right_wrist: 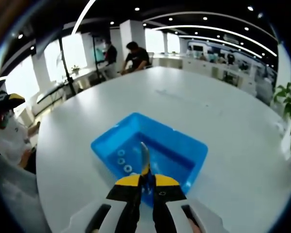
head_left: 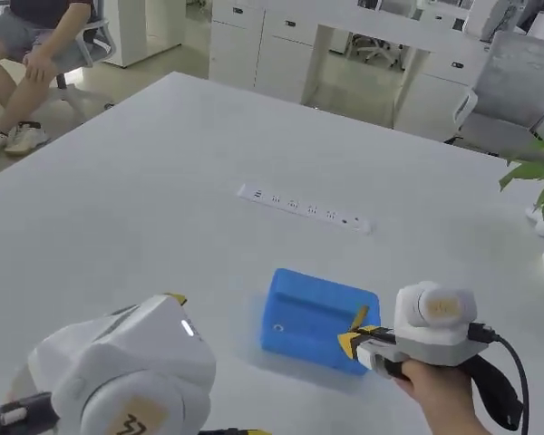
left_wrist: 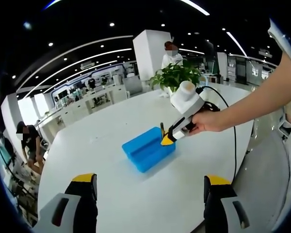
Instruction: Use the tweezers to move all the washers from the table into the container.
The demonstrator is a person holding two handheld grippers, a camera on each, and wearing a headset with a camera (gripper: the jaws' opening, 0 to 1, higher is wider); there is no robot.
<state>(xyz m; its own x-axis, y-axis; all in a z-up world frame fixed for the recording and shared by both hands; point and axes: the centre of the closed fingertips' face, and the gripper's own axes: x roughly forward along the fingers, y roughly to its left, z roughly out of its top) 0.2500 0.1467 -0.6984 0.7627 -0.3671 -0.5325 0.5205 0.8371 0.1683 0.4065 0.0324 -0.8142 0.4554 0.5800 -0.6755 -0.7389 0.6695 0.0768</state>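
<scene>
3 washers (right_wrist: 120, 160) beside right gripper's (right_wrist: 146, 182) tweezers (right_wrist: 144, 154)

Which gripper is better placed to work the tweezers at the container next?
Right. The right gripper is shut on the tweezers, their tips over the blue container; the left gripper is open and empty.

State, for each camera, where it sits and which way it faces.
Head view: on the person's head, facing forward and down at the blue container; the hand holding the right tool shows.
Left gripper view: on the left tool, facing across the table at the right tool; its own open jaws show.
Right gripper view: on the right tool, looking into the container at washers; its jaws grip tweezers.
Shared: all three show the container.
</scene>
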